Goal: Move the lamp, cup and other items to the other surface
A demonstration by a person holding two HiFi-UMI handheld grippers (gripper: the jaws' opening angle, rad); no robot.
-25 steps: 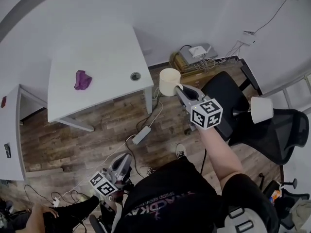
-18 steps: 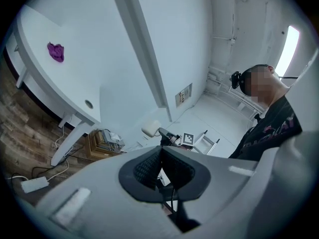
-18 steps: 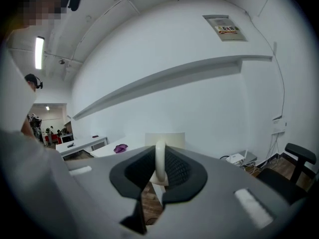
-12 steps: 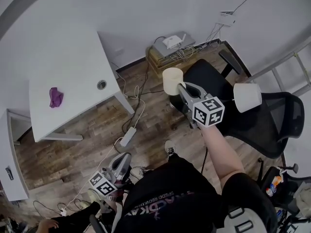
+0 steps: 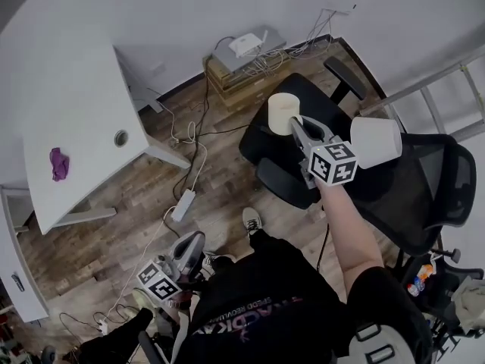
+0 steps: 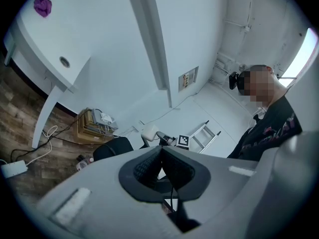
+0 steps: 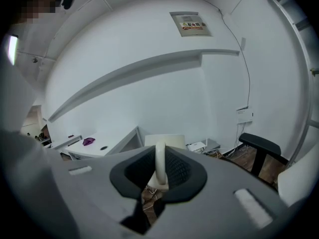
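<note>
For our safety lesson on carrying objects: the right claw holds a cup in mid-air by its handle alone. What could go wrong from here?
1. The right claw pinches only the thin handle of the cup, so the cup could swing or slip out.
2. The power strip lies on the floor near the person's shoe: a likely trip hazard.
3. The lamp is close beside the carrying arm and might get knocked.

White walls (image 5: 189,6) stand at 12 o'clock above a wood-plank floor (image 5: 98,233). A white bench (image 5: 68,105) is at 10 o'clock. Two black office chairs (image 5: 292,177) and a ladder (image 5: 447,74) are at 2 o'clock.
</note>
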